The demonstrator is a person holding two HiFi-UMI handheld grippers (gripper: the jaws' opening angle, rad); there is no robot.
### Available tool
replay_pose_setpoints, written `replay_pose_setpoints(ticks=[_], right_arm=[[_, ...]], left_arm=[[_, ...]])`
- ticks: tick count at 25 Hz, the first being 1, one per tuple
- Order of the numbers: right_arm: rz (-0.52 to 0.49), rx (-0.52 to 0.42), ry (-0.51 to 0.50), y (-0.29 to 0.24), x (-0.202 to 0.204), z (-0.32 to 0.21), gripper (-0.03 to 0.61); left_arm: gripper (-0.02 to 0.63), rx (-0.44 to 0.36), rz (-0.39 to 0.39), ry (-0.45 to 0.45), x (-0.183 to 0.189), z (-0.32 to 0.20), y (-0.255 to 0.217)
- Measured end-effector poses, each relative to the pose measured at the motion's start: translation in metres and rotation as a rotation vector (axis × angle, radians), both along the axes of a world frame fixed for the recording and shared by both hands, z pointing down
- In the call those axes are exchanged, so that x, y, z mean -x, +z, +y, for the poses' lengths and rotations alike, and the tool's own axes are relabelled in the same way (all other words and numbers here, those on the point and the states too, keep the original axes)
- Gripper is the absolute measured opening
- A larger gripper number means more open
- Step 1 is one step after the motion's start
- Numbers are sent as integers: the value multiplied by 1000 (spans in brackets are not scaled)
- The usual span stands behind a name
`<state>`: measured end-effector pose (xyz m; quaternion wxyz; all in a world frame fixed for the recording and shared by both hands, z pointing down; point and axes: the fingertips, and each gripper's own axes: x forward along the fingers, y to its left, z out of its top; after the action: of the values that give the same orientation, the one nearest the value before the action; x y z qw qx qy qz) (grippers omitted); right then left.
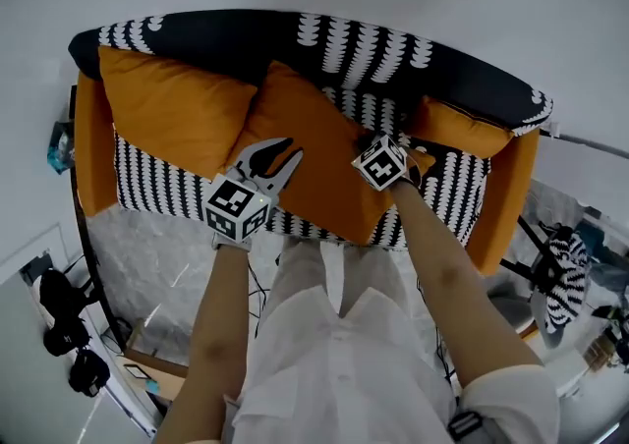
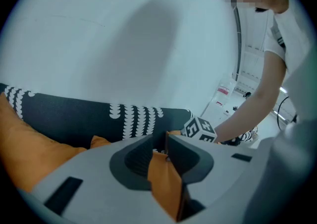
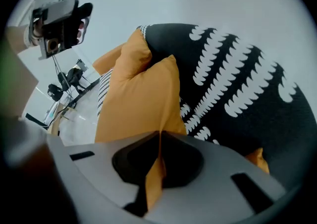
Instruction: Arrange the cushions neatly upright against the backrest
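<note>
Pinching the middle cushion (image 1: 319,142) fabric with the left gripper (image 2: 161,154), jaws narrowed. Clamping its other edge tight with the right gripper (image 3: 159,141)

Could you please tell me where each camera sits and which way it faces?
Head view: on the person's head, looking steeply down at the black-and-white patterned sofa; both forearms, left hand-held gripper and right hand-held gripper show.
Left gripper view: on the left hand-held gripper, facing backrest and wall; jaws pinch the middle orange fabric cushion; right forearm shows.
Right gripper view: on the right hand-held gripper, facing along the backrest; jaws pinch that cushion.
Shared: all three show that cushion.
</note>
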<state>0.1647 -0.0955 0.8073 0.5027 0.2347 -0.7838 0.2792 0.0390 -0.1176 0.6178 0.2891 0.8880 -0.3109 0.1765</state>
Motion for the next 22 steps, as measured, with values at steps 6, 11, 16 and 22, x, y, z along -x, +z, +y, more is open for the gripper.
replay_pose_setpoints(ticks=[6,11,16,22], right_arm=[[-7,-104,-59,-48,14,24,12],[-9,-175,-68,-82,24,11,12],[-4,-241,-81,-100,26,-15,12],[47,-309,-58,-109,20,-46,12]], left_arm=[[106,-36,0,18,-5,5,-35],[106,-59,0,23,-6,8,-57],[104,-78,1,25,-5,8,-69],[104,-97,1,22,1,6,-82]])
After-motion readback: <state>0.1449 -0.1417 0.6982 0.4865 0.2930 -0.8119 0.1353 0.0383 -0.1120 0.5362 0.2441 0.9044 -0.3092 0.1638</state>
